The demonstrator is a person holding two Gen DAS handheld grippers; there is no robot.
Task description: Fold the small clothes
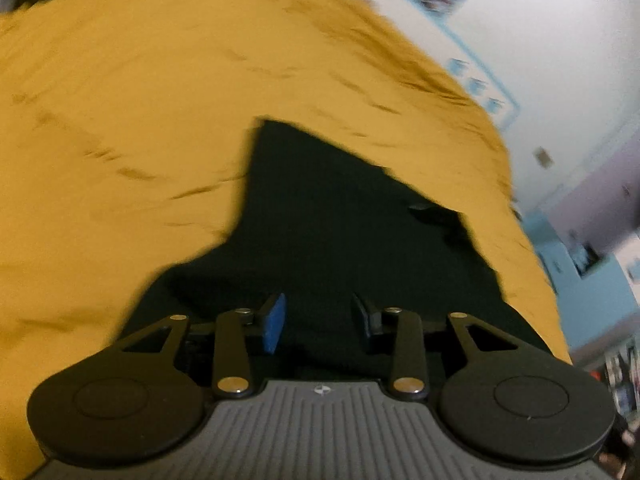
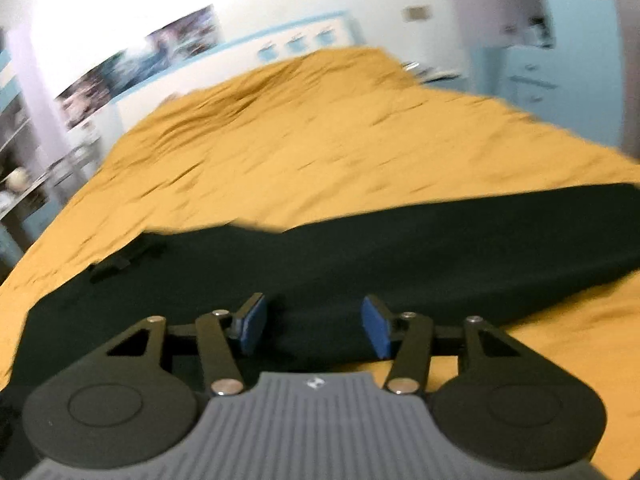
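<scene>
Dark garment (image 1: 340, 216) on mustard bedspread (image 1: 120, 120) — beneath both tools | left tool (image 1: 320, 320), right tool (image 2: 316, 326) — released

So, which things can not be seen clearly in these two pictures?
- Dark garment: near part hidden behind the left gripper in the left wrist view; its type is unclear.
- Same garment, right wrist view: right end cut off by the picture edge.
- Wall posters: blurred.
- Small dark piece on the garment: too blurred to identify.
</scene>
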